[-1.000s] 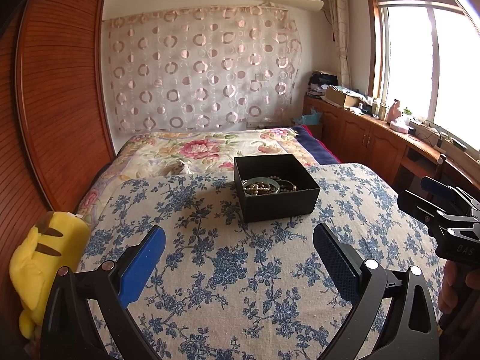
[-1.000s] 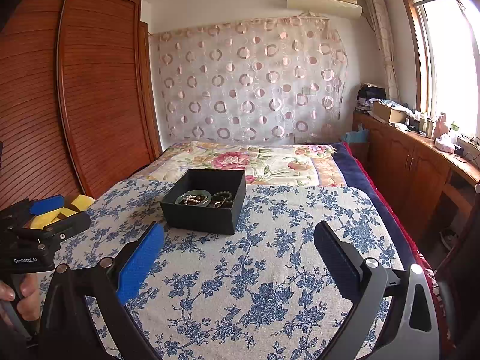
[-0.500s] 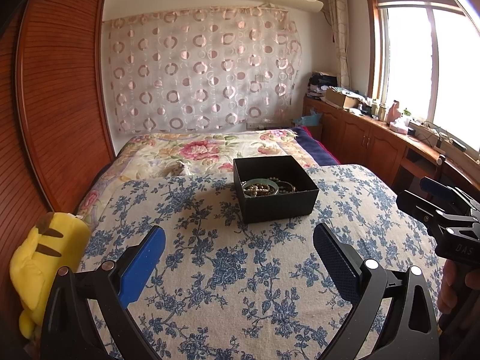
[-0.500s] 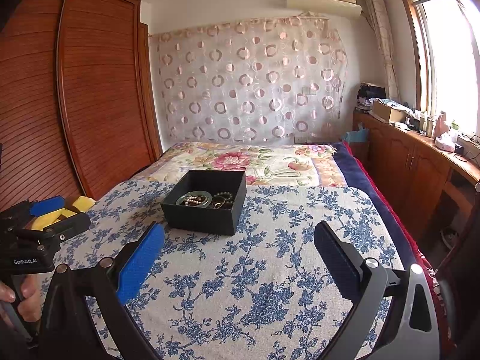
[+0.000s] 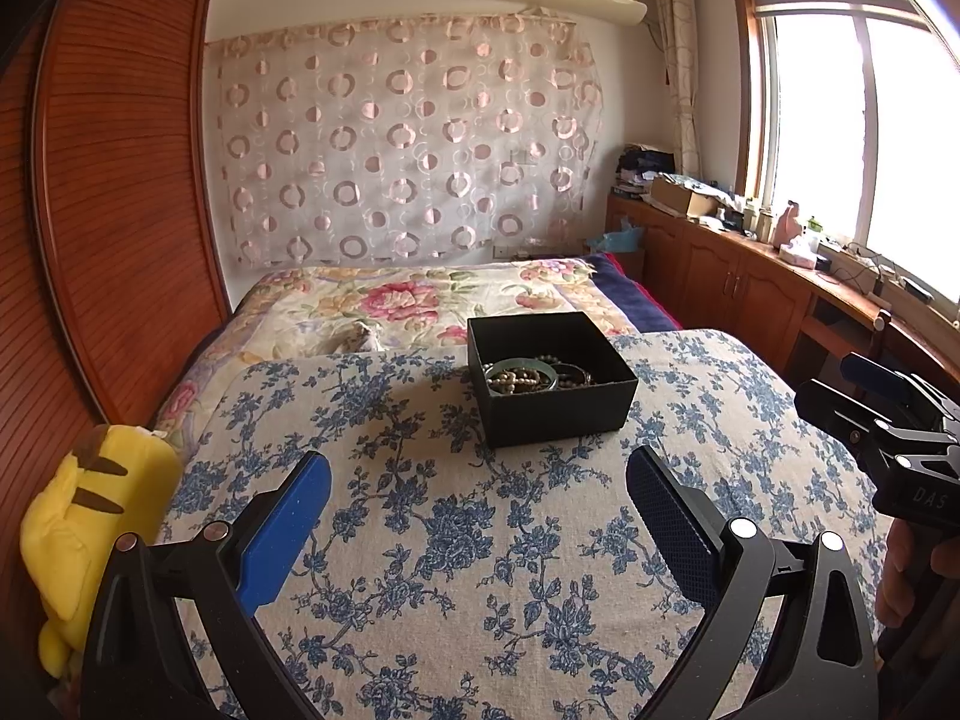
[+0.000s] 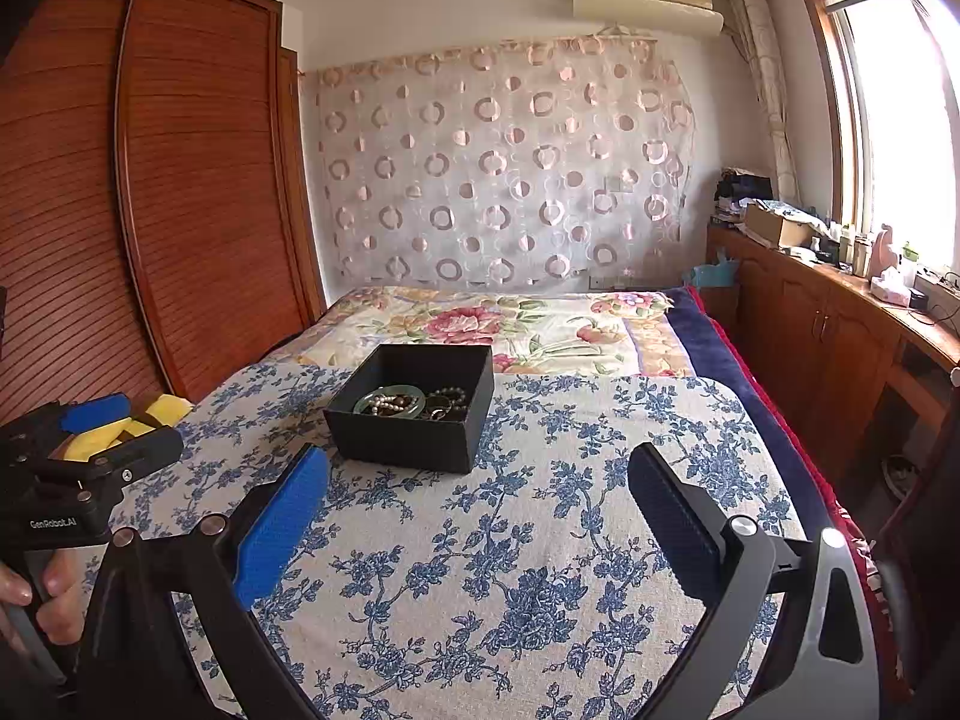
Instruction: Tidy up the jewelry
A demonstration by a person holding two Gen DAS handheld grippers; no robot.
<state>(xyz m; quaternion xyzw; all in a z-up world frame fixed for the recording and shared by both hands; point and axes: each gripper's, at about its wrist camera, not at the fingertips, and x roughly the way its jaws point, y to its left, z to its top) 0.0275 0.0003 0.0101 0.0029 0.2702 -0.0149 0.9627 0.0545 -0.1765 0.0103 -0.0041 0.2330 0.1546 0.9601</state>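
A black open box [image 5: 558,414] [image 6: 402,438] stands on the blue-flowered cloth [image 5: 480,540] on the bed. Inside lie a green bangle [image 5: 519,367] [image 6: 390,398] with a pearl bead strand [image 5: 521,384] [image 6: 390,403] over it and darker bracelets [image 5: 573,375] [image 6: 447,405]. My left gripper [image 5: 480,516] is open and empty, hovering short of the box. My right gripper [image 6: 480,516] is open and empty, also short of the box and to its right. Each gripper shows at the edge of the other's view, the right in the left wrist view [image 5: 882,420], the left in the right wrist view [image 6: 90,438].
A yellow plush toy [image 5: 90,534] lies at the bed's left edge by the wooden wardrobe [image 5: 90,210]. A floral quilt [image 5: 408,300] covers the far bed. Wooden cabinets [image 5: 750,294] with clutter run under the window on the right.
Both views have shifted very slightly; the box sits a touch higher in the left wrist view. Both grippers stay open and empty.
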